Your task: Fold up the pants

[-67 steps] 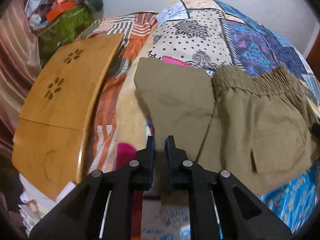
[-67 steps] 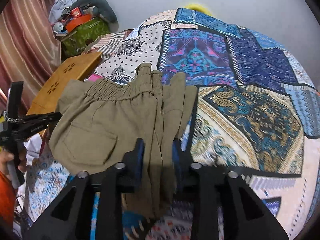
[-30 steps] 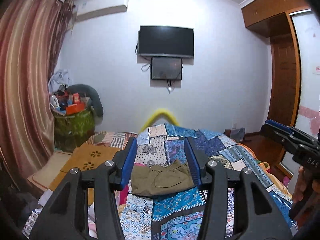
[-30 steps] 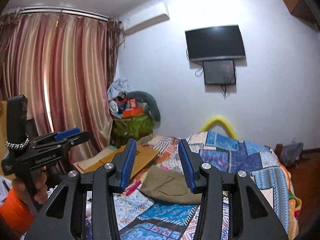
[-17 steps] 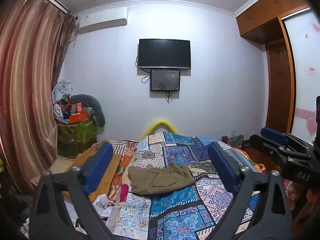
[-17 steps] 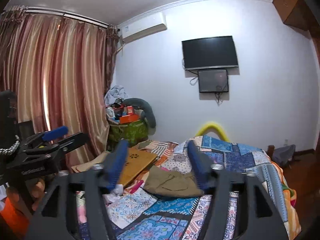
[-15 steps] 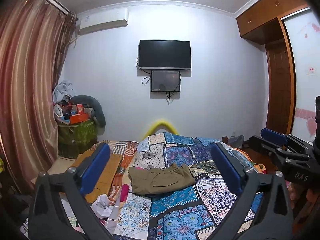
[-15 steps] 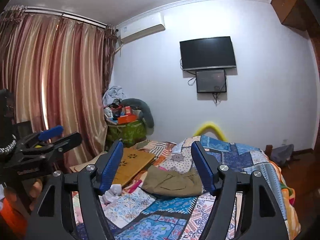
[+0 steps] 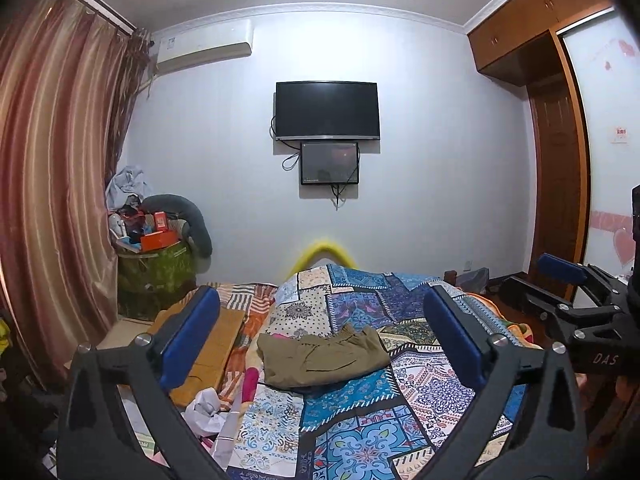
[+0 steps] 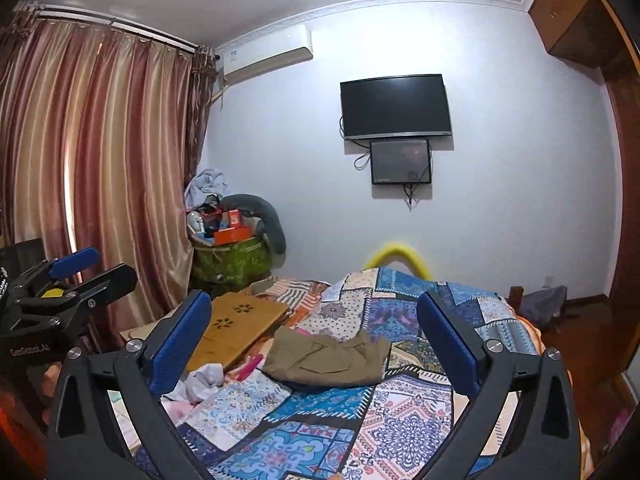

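A bedroom seen from two handheld grippers, both pointing across a bed toward a pale wall.

The left gripper [image 9: 320, 334] has its blue-padded jaws spread wide apart, with nothing between them. The right gripper [image 10: 314, 334] has its jaws opening, also wide and holding nothing. In the left view the right gripper sits at the right edge, its black body printed with the white letters "DAS". In the right view the left gripper appears at the left edge, with white lettering that reads roughly "GenRobot.AI".

The pants [image 9: 322, 358], olive-brown, lie folded into a compact, slightly rumpled bundle on the bed, well apart from both grippers. They rest on a patchwork quilt [image 9: 360, 412] of blue, white and purple patterned squares.

Just left of the pants, a wooden lap desk [image 10: 236, 330] with flower-shaped cutouts lies on the bed's edge. Crumpled white cloth [image 10: 204, 378] sits below it.

On the wall hang a dark television [image 9: 327, 110] and a smaller dark screen [image 9: 329, 163] beneath it. An air conditioner [image 9: 204, 50] is mounted near the ceiling; its label is too small to read. Striped pink curtains [image 10: 100, 152] cover the left side.
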### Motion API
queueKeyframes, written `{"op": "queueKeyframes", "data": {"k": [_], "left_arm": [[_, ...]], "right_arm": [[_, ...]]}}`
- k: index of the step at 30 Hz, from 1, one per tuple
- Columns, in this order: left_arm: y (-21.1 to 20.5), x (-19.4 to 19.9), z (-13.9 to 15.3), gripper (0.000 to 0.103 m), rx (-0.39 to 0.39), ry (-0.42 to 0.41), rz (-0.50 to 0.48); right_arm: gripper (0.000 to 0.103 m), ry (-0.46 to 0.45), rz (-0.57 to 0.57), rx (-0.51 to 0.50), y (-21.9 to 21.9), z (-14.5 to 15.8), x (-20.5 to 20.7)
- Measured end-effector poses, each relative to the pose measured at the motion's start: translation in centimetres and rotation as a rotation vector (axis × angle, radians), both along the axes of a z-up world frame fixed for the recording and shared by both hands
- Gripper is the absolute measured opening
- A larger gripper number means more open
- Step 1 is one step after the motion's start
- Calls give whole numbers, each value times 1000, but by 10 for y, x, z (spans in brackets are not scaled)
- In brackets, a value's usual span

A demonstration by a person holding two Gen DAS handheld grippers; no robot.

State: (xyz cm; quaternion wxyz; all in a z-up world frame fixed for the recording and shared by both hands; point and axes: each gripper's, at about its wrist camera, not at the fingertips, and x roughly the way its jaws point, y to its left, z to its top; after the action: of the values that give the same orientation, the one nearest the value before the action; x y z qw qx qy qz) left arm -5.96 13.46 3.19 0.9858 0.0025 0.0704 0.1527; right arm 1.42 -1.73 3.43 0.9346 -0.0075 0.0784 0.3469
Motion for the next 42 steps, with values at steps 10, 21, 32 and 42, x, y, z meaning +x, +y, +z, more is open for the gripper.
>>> {"op": "queueKeyframes", "data": {"k": [10,21,32,42], "left_arm": [[1,4,-4,103,-7,10,-4],[3,10,-8,103,-11,22,-9],[9,11,-9,103,-29,23,-17],[9,13,-10,103,-26,32,-23]], "right_arm": [[102,2,-2,-21,-1,-2,-7],[102,18,-4,-23,-2,-3,-8],[102,23,-9,-16,-4,-2,-7],[102,25,-14,-8,-9,0,-8]]}}
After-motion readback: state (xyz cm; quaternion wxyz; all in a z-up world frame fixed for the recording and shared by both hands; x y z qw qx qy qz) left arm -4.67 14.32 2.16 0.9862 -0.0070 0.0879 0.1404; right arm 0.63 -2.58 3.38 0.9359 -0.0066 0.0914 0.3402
